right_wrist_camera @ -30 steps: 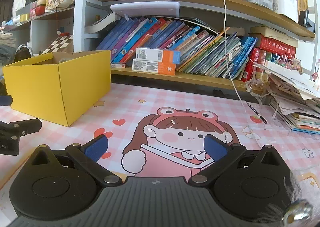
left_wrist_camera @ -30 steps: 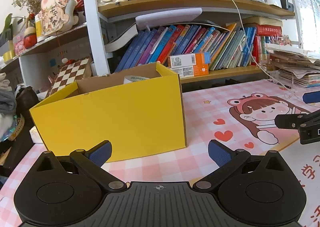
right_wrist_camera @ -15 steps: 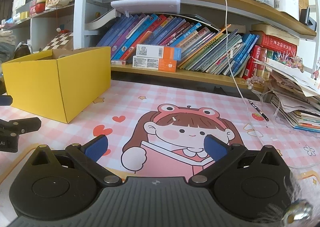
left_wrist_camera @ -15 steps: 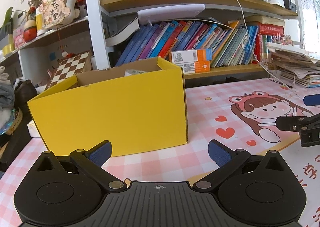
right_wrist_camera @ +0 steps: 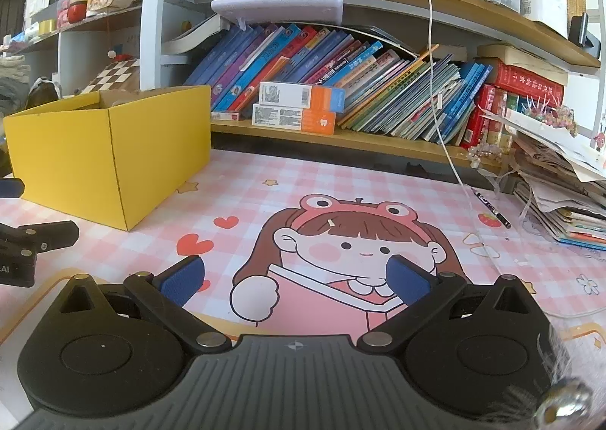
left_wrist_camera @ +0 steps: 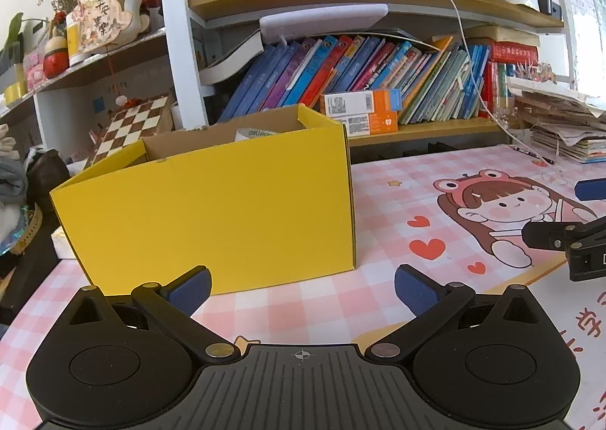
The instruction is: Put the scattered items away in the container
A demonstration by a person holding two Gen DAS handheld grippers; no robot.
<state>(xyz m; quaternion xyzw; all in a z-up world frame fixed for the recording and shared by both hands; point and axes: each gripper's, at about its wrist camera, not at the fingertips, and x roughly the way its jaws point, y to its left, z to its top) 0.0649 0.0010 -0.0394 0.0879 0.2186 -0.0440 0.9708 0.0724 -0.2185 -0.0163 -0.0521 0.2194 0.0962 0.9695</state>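
Fingers of both grippers, left point(left_wrist_camera: 302, 283) and right point(right_wrist_camera: 295, 276), wide apart, empty. Yellow box point(left_wrist_camera: 212, 210) sits just ahead of left, so left is nearer; pen point(right_wrist_camera: 490, 209) lies far-right on bench, near right.

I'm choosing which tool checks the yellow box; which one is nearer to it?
Left. The left tool sits directly before the yellow box; the right tool is off to its right.

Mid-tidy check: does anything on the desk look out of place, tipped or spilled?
Nothing spilled or tipped. The yellow box stands upright on the pink mat. One stray: a black pen lies loose on the mat near the paper stack. Both hand-held grippers are open and hold nothing.
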